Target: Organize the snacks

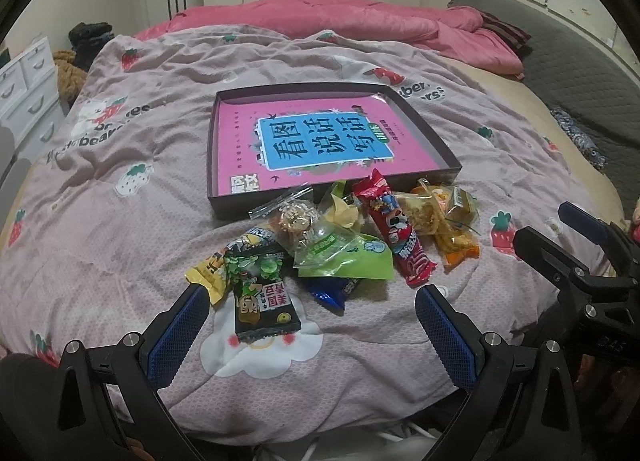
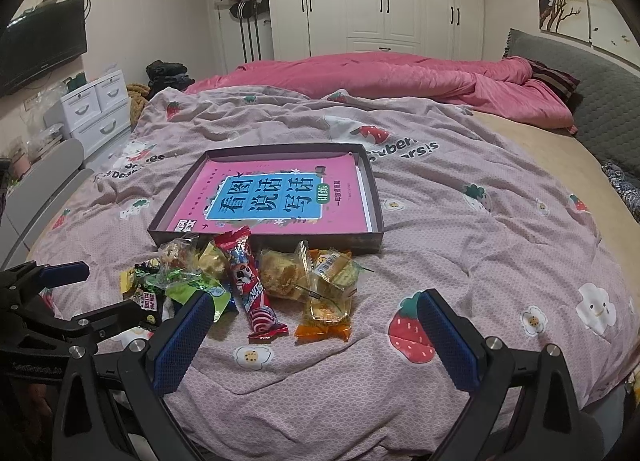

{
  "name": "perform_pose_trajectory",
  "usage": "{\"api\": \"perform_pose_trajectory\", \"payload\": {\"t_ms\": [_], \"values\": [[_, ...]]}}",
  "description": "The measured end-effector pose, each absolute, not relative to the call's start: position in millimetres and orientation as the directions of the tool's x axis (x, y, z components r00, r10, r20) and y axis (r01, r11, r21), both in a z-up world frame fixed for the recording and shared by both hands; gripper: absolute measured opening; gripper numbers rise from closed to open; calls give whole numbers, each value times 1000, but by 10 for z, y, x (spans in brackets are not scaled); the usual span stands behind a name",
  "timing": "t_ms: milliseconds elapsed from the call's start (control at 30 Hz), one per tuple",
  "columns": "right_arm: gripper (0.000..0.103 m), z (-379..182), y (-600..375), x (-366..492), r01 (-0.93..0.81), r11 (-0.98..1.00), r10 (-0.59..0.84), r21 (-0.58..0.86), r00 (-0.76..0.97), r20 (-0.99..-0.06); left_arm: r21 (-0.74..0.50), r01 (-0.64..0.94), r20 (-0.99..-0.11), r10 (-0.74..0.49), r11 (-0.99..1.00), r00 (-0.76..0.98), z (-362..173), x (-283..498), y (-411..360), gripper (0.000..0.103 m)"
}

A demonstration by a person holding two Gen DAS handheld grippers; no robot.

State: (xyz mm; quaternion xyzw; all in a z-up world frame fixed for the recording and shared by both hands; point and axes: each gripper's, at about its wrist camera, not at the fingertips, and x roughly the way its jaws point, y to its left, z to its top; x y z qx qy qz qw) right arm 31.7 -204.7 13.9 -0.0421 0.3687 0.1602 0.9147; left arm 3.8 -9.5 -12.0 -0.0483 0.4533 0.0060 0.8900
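**Snack pile beside shallow box on bed**

Item 1: shallow dark box (image 1: 424,129), open-topped, lay on a pink strawberry-print quilt (image 1: 120,189). A pink book (image 1: 320,141) lay flat inside it.

Item 2: heap of wrapped snacks, on the quilt just in front of the box's near wall, none inside it. Contents:
- black packet (image 1: 262,301), nearest the left claw
- yellow packet (image 1: 208,273), partly under the black one
- green packet (image 1: 352,257)
- blue packet (image 1: 332,291), partly under the green one
- red bar (image 2: 254,285)
- clear-wrapped cakes (image 2: 328,293), right of the red bar

Item 3: left claw (image 1: 312,325), fingers spread wide, holding nothing, over the near end of the pile.

Item 4: right claw (image 2: 316,337), likewise spread and holding nothing, near the red bar and cakes.
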Motion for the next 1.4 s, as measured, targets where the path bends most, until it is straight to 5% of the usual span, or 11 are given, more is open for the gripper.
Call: {"api": "perform_pose_trajectory", "payload": {"t_ms": [1400], "values": [[102,-65,-2140,639,-314,940,307,134,609,-731,-138,-209,-911,-41,968,409,-619,241,586,102]]}}
